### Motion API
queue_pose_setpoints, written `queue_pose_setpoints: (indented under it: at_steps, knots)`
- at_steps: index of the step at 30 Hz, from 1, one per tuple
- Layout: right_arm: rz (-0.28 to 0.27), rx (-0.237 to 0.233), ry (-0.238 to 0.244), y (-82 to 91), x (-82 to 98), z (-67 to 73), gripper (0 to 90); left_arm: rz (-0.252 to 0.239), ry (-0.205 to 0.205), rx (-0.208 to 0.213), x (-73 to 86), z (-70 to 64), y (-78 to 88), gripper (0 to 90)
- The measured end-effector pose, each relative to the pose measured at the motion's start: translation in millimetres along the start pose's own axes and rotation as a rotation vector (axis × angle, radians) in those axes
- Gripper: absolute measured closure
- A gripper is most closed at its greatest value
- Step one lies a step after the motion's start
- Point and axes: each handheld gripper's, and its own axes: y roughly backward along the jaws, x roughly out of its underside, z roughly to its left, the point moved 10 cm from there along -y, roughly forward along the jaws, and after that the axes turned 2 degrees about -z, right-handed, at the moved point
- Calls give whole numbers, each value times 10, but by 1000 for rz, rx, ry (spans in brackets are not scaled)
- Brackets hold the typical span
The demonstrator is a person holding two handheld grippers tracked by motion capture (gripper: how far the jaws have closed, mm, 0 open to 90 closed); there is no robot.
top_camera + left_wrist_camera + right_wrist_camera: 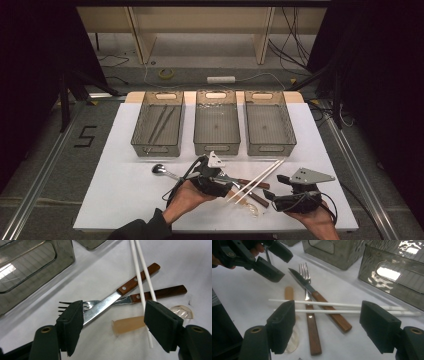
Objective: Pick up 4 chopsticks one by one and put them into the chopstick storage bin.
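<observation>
Left gripper [223, 178] is hovering with fingers spread over the crossed knife [105, 306] and fork [87, 305] near the worktop's [125, 190] front, lining up a pick, while the right gripper [329, 325] is waiting, fingers spread.

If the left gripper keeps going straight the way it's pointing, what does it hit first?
Most likely the knife, whose blade lies across the fork between the open jaws of the left gripper. The translucent spoon handle lies close too, so depth leaves some doubt.
</observation>
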Motion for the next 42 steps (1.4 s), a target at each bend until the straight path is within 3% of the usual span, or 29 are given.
queue_pose_setpoints:
  at_steps: [13,21,23,30,33,37,42]
  knots:
    - [-1,2,1,-1,-3,3,298,32,-10,0,19,5,-98,322]
    - [-3,6,-4,5,6,-16,298,52,-21,16,-30,-102,-224,348]
    - [1,5,-4,0,15,-20,298,69,-38,18,-7,-104,-243,364]
    - [2,5,-3,-2,19,-22,298,67,-31,31,-40,-142,-284,421]
    - [4,5,-4,-4,18,-19,298,77,-53,31,-35,-186,-313,449]
    - [7,5,-2,-8,25,-21,298,102,-38,63,-14,-215,-352,513]
    - [8,3,-3,-11,27,-20,298,112,-37,69,-8,-227,-381,544]
